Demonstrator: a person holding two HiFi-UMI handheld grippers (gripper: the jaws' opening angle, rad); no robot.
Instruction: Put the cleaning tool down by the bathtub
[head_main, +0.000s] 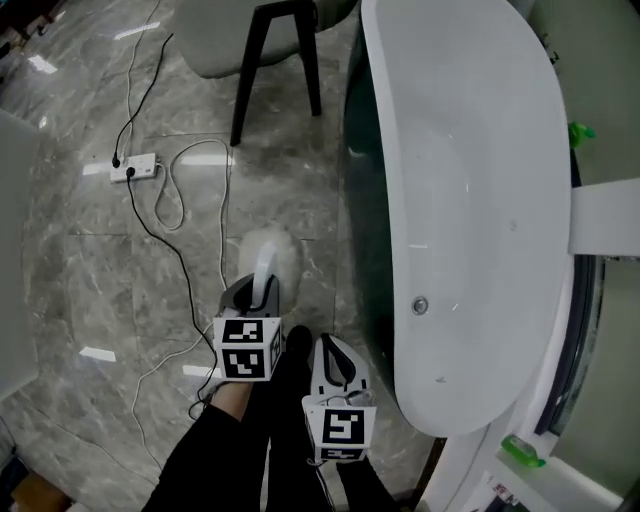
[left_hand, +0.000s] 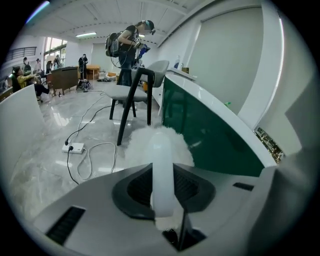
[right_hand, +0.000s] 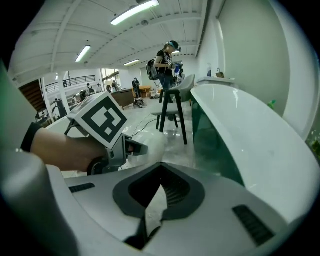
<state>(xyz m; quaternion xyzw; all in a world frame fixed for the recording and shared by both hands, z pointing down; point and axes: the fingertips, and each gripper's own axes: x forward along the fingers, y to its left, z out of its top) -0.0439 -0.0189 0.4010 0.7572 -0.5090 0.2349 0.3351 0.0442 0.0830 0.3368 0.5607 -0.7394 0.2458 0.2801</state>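
Grey marble-look floor runs down my left, with a white power strip and loose cables lying on it, so I'd keep the drop clear of those leads. My left hand-held gripper is clamped on the translucent handle of the cleaning tool. Its fluffy white head points forward and down, low over the floor and near the bathtub's dark green outer wall; I cannot tell whether it touches the floor. To do this well, I judge I should lower until the head rests on the floor, lay the handle alongside the tub, then open the jaws and draw straight back so nothing drags. My right hand-held gripper sits just beside, tips together with nothing between them, and should keep out of the way. The white bathtub fills the right. No brand, label or writing is legible; the only print is the black square markers on the gripper cubes
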